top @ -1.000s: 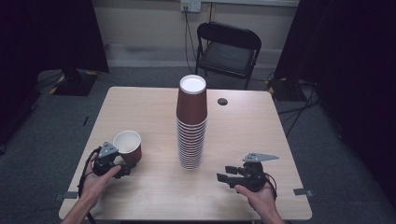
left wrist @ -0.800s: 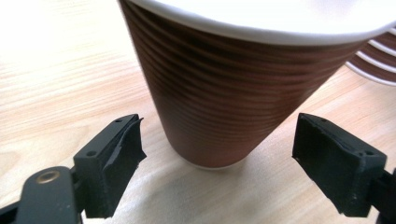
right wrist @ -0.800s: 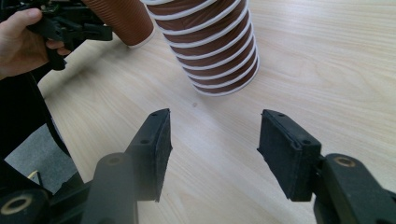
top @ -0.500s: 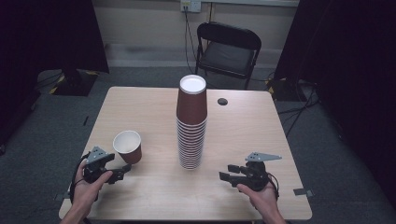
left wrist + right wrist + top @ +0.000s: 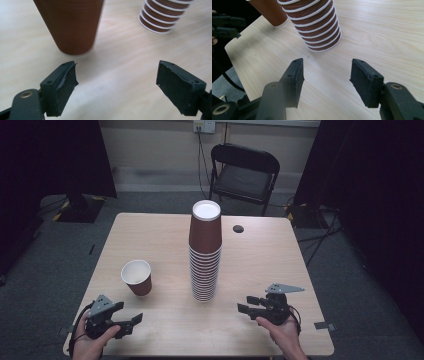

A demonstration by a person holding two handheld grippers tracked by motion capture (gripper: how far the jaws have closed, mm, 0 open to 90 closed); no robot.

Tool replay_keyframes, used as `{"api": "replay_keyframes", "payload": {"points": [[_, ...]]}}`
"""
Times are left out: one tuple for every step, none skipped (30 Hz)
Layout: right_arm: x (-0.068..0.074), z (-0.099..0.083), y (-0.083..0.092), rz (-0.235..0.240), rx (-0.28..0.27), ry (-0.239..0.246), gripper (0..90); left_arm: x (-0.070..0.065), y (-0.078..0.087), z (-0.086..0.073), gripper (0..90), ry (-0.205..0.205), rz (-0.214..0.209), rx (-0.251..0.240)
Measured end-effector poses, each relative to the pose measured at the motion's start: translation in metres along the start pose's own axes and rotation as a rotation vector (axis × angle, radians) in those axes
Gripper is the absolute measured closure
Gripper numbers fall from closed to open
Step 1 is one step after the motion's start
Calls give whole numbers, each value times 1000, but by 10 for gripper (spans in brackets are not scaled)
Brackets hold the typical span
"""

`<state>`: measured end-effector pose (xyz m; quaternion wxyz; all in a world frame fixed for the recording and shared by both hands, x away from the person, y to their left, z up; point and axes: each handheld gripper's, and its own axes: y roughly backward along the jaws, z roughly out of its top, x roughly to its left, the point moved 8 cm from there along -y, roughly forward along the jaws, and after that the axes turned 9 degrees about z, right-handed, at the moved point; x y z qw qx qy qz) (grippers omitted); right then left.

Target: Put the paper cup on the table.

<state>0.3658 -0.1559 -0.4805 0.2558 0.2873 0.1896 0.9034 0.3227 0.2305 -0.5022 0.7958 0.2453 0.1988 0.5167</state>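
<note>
A tall stack of brown paper cups (image 5: 205,255) stands upside down in the middle of the wooden table (image 5: 260,265). A single brown cup (image 5: 137,277) stands upright to its left, white inside. My left gripper (image 5: 131,324) is open and empty near the front left corner, a short way in front of that cup. In the left gripper view the cup (image 5: 71,25) is just beyond the open gripper (image 5: 116,75), with the stack (image 5: 165,15) farther off. My right gripper (image 5: 245,303) is open and empty at the front right, pointing at the base of the stack (image 5: 317,25).
A small dark round object (image 5: 238,228) lies on the table behind the stack to the right. A black folding chair (image 5: 242,170) stands beyond the far edge. The person's left hand is close to the table's front left corner.
My left gripper has let go of the single cup and drawn back toward the front left corner. The cup stays standing where it was. The right gripper has not moved.
</note>
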Motion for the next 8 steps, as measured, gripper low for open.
{"api": "replay_keyframes", "payload": {"points": [[-1, 0, 0, -3, 3, 0, 442, -2, 2, -2, 163, -2, 0, -1], [-1, -1, 0, -6, 3, 2, 442, -3, 3, -3, 163, -5, 1, -4], [-1, -1, 0, -7, 3, 3, 442, -4, 5, -5, 163, -13, 8, -6], [-1, -1, 0, -9, 3, 10, 442, -5, 5, -6, 163, -15, 4, -6], [-1, -1, 1, -13, -1, 11, 441, -5, 5, -6, 163, -15, 5, -7], [-2, -1, 2, -15, -5, 14, 441, -4, 5, -6, 163, -12, 7, -13], [-3, -1, 3, -17, -7, 11, 440, -4, 5, -6, 163, -12, 7, -13], [-5, -1, 4, -19, -10, 8, 439, -3, 3, -6, 163, -10, 10, -9]]}}
